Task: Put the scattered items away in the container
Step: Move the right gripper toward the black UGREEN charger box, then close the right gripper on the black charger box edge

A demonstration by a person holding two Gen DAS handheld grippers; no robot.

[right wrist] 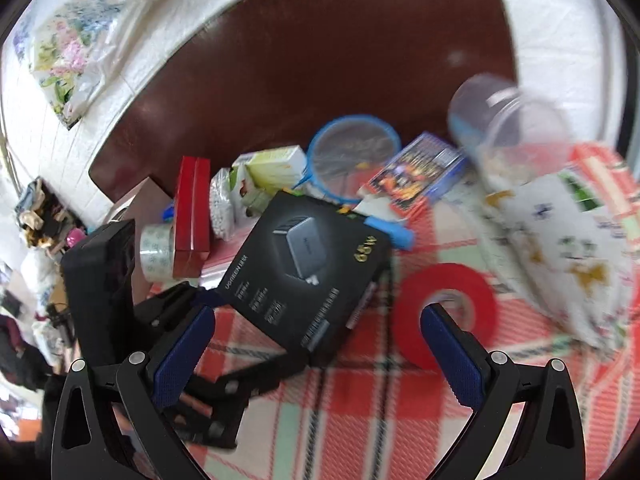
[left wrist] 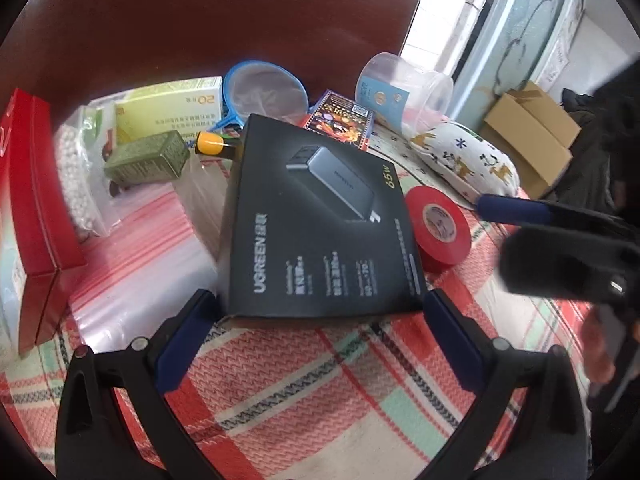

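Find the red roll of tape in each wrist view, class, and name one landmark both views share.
Left wrist view: the red tape roll lies right of centre, against the black charger box.
Right wrist view: the red tape roll sits lower right of centre, just beyond the right gripper.
Shared landmark: the black charger box.

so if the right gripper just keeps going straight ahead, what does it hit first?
Most likely the red tape roll: the right gripper is open and one fingertip already overlaps the roll. The black charger box lies just left of that line. Blur makes depth uncertain.
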